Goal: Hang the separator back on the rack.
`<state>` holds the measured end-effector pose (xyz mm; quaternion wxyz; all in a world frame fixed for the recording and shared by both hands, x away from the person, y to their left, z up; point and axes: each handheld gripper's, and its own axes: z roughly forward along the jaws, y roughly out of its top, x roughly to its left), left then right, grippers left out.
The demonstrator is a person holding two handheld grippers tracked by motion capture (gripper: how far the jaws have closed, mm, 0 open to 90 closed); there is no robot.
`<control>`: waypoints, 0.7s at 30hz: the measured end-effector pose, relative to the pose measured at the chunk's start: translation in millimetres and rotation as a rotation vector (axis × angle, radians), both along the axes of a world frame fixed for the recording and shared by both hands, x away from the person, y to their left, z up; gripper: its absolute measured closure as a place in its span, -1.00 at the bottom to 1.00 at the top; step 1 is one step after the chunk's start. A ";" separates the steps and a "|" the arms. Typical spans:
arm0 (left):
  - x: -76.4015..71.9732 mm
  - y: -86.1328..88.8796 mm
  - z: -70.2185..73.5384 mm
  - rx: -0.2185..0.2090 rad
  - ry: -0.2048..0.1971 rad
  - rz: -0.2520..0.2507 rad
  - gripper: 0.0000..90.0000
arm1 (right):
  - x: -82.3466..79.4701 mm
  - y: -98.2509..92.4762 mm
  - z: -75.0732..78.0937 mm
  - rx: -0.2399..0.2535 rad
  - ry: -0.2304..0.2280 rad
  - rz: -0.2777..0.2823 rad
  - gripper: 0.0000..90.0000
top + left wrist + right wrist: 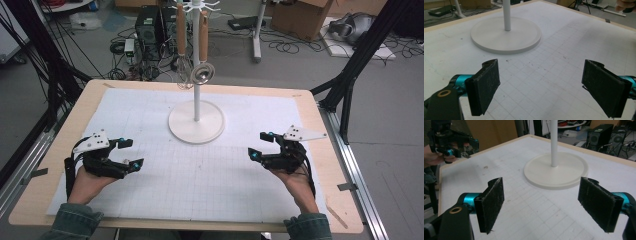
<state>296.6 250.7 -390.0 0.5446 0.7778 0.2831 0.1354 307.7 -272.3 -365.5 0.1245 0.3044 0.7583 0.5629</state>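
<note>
A white utensil stand point(196, 125) with a round base and a thin pole rises at the table's far middle. From its top hooks hang a whisk point(182, 65) and a round metal spoon-like tool point(202, 74), both with wooden handles. My left gripper point(130, 152) rests low at the near left, open and empty, pointing toward the stand. My right gripper point(258, 145) is at the near right, also open and empty. The left gripper view looks between wide-apart black pads point(485, 85) at the stand's base point(524, 42). In the right gripper view the pads point(491, 202) frame that base point(569, 173).
A white gridded mat point(200, 170) covers the wooden table point(320, 145). Black frame posts point(350, 80) stand beside both table sides. Computer cases point(149, 27), cables and boxes lie on the floor behind. The right gripper view catches the left gripper point(454, 143) in its hand far off.
</note>
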 end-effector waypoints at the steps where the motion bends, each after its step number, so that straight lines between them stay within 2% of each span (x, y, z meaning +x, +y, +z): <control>1: -0.6 0.5 -0.4 -0.001 0.001 0.000 -0.66 | -1.4 -0.5 -1.7 -0.004 0.004 -0.002 -0.56; 12: -4.8 1.2 -4.1 0.000 -0.006 0.003 -0.66 | -21.4 -9.0 -23.0 0.013 0.004 -0.028 -0.56; 21: -8.7 1.5 -9.7 0.008 0.001 -0.004 -0.66 | -35.6 -13.7 -33.6 0.016 0.008 -0.054 -0.57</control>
